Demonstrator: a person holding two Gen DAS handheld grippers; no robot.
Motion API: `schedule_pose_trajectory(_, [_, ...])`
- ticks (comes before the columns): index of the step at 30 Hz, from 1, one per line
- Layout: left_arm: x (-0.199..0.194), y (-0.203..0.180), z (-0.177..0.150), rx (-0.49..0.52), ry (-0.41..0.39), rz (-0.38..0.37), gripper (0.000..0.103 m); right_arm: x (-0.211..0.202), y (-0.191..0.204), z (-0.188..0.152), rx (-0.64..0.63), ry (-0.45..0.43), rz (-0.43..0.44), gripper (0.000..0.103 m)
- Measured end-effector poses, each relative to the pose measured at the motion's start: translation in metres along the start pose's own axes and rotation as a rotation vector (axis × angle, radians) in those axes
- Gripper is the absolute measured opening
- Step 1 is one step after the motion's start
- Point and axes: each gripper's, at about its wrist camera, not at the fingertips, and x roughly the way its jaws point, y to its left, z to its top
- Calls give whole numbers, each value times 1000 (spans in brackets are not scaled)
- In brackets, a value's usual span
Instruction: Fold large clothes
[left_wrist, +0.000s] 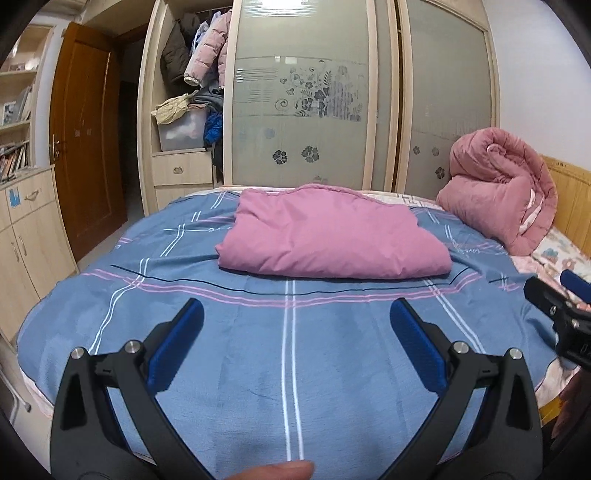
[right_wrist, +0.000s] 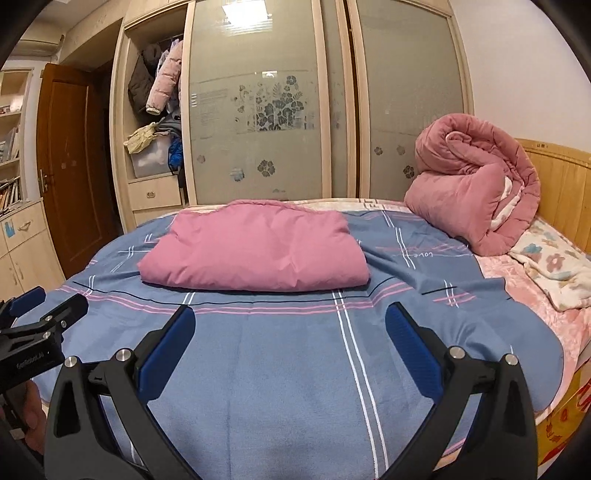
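While both tongs, left (left_wrist: 295, 328) and right (right_wrist: 290, 332), hover spread wide and empty above the bed (right_wrist: 280, 387), the folded pink garment (right_wrist: 255, 247) lies mid-bed. It looks soft, puffy, light; gripping its near corners seems best.

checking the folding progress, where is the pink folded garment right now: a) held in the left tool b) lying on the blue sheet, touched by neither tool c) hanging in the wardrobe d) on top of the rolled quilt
b: the pink folded garment lies flat on the blue sheet, with the left tool and right tool both open and short of it.
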Motion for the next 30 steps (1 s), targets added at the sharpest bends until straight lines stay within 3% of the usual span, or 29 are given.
schedule_pose_trajectory(12, [-11, -13, 9, 38, -39, 8, 101, -7, 3, 2, -1, -3, 10, 102])
schedule_pose_trajectory(30, [-11, -9, 10, 29, -32, 11, 101, -1, 4, 1, -2, 15, 18, 102])
